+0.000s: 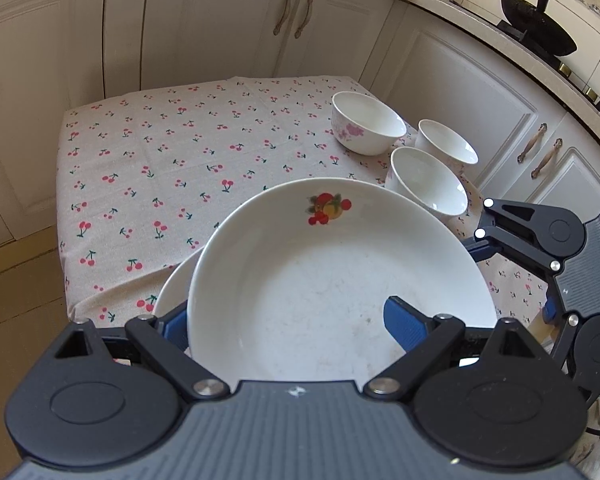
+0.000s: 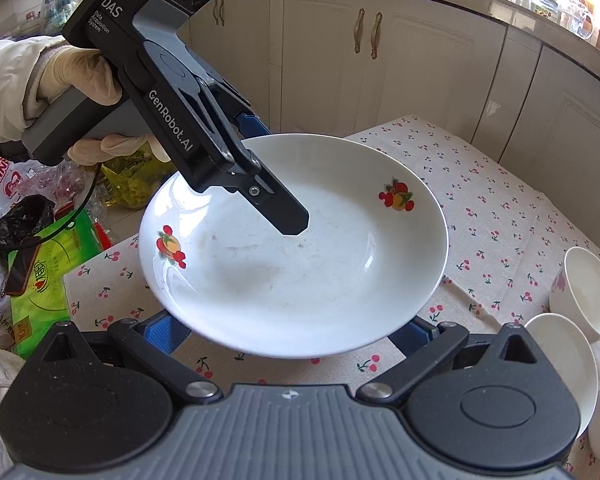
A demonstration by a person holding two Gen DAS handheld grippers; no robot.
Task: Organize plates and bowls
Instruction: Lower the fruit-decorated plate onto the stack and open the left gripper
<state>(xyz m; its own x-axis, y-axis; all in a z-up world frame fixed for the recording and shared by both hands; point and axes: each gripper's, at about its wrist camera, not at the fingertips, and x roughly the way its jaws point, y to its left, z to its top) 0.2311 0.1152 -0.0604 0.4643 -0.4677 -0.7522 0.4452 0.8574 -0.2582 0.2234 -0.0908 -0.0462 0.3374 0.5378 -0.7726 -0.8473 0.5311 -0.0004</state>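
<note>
A white deep plate (image 1: 320, 280) with fruit prints hangs tilted above the cherry-print table (image 1: 160, 160). My left gripper (image 1: 290, 326) straddles its rim: one blue pad (image 1: 404, 328) lies on the inside, the other goes under the outer edge. From the right wrist this plate (image 2: 300, 272) shows the left gripper (image 2: 276, 176), held by a gloved hand (image 2: 80, 76), reaching in from the far rim. My right gripper (image 2: 288, 334) stands wide, both pads under the near rim; their contact is hidden. A second plate's rim (image 1: 172, 292) shows beneath. Three white bowls (image 1: 368, 128) (image 1: 446, 146) (image 1: 428, 184) stand at the right.
White cabinets (image 1: 228, 28) surround the table closely. A black wok (image 1: 540, 20) sits on the counter at the far right. Bags and packets (image 2: 40, 280) lie on the floor past the table's left edge. A bowl (image 2: 588, 292) and a shallow white dish (image 2: 564, 364) stand at my right.
</note>
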